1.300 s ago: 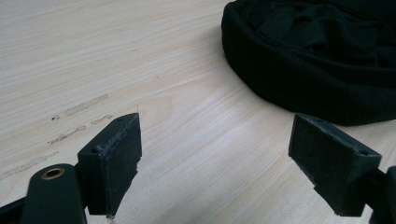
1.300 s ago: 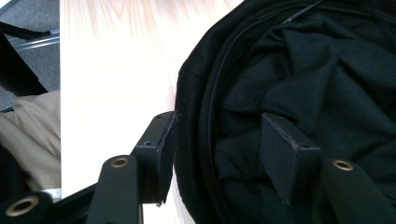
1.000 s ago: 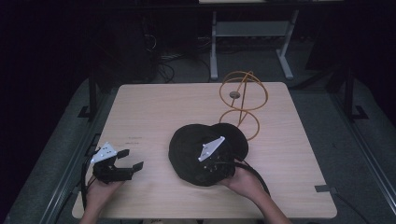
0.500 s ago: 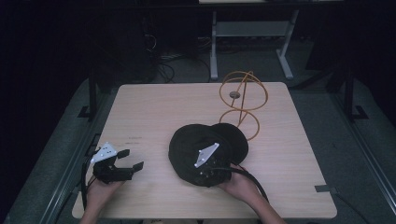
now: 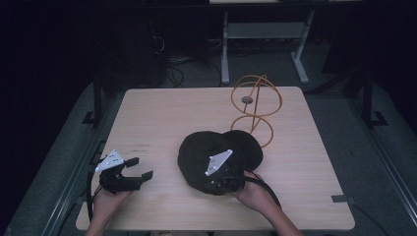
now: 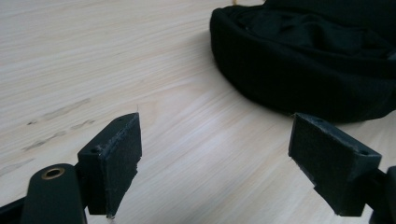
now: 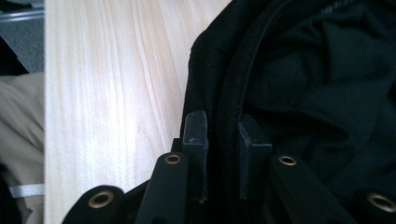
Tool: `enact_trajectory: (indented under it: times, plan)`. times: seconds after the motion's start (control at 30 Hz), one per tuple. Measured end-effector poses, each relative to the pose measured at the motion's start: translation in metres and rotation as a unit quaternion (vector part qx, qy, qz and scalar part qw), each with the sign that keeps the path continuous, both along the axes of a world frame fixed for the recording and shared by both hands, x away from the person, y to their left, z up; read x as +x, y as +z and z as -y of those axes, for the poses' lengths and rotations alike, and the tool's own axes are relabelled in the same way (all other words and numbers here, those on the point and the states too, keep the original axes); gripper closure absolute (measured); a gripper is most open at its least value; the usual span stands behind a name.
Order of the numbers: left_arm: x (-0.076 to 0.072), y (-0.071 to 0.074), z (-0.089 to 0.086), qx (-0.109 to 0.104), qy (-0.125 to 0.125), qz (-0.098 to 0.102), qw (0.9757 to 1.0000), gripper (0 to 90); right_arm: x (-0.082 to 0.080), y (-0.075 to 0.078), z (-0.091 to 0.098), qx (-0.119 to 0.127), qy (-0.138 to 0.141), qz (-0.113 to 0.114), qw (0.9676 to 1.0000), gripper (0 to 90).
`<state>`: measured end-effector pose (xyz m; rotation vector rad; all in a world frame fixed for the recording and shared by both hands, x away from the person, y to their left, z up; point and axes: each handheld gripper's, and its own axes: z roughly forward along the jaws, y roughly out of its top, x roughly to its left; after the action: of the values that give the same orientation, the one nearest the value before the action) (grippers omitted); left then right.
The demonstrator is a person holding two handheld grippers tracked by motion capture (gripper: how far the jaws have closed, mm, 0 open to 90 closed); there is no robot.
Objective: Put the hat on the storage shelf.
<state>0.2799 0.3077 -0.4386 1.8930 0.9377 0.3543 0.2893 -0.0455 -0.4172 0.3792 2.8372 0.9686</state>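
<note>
- A pale wooden counter (image 5: 162, 118) stands in a dark room, with grey floor around it and a metal frame behind its far edge.
- The right gripper (image 7: 223, 135) has just been closing, and its fingers (image 7: 195, 135) now pinch the near rim of the black cap (image 5: 206, 152), one pad outside the rim and one inside the crown.
- The cap lies upside down near the middle of the counter, its opening facing up. Its brim points away from the person, toward the orange wire stand (image 5: 255, 110).
- From the fingers, the cap's long axis runs forward and a little to the right, so a lift would carry it toward the stand, which is just beyond the brim.
- The left gripper (image 5: 140, 168) rests well to the left of the cap, its fingers (image 6: 114, 161) spread wide and empty, aimed at the cap's side wall (image 6: 280, 79).
- The right hand (image 5: 255, 194) is plainly the nearer one.
- Bare counter lies left of the cap and ahead of it; to its right the counter's edge is closer, and the stand narrows the room there.
</note>
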Motion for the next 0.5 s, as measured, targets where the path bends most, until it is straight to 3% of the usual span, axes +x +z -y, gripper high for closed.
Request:
enact_trajectory:
  times: [0.37,0.5]
  plan:
    - [-0.003,0.006,0.025,-0.011,-0.035,0.01,0.9993,17.0,0.007,0.042,0.017,0.07,-0.005,-0.004,0.9975,75.6]
    - [-0.002,0.011,0.04,-0.011,-0.054,0.016,0.9984,17.0,0.01,0.057,0.022,0.083,-0.005,0.0,0.9965,75.0]
